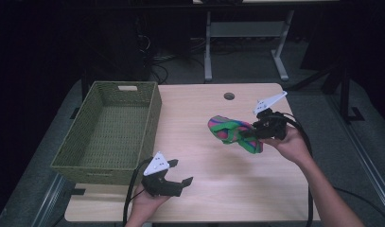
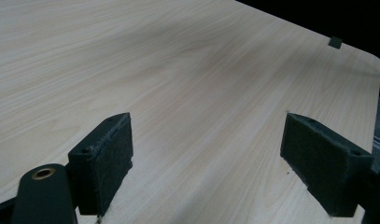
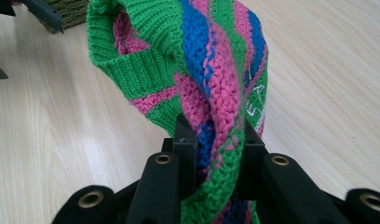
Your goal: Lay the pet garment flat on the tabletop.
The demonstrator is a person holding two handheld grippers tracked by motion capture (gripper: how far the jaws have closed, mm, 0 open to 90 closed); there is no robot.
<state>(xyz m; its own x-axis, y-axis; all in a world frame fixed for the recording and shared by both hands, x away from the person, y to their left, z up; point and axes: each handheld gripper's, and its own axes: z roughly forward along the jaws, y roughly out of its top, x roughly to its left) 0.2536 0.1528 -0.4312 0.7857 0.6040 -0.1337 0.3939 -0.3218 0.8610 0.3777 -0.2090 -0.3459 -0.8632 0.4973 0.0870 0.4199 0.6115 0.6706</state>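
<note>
A knitted piece (image 1: pixel 232 133) striped green, pink and blue hangs above the table (image 1: pixel 199 161), right of its middle. My right gripper (image 1: pixel 250 133) is shut on it and holds it off the wood. In the right gripper view the knit (image 3: pixel 197 70) bulges up from between the two black jaws, its ribbed green cuff folded to the left. My left gripper (image 1: pixel 180 172) rests low near the table's front edge, its jaws wide apart. The left gripper view has only bare wood between its two pads (image 2: pixel 106 158).
An olive woven basket (image 1: pixel 81 156) stands on the left part of the table, with nothing inside it. A round cable hole (image 1: pixel 229 96) sits near the table's far edge. Desk legs and cables stand on the dark floor beyond.
</note>
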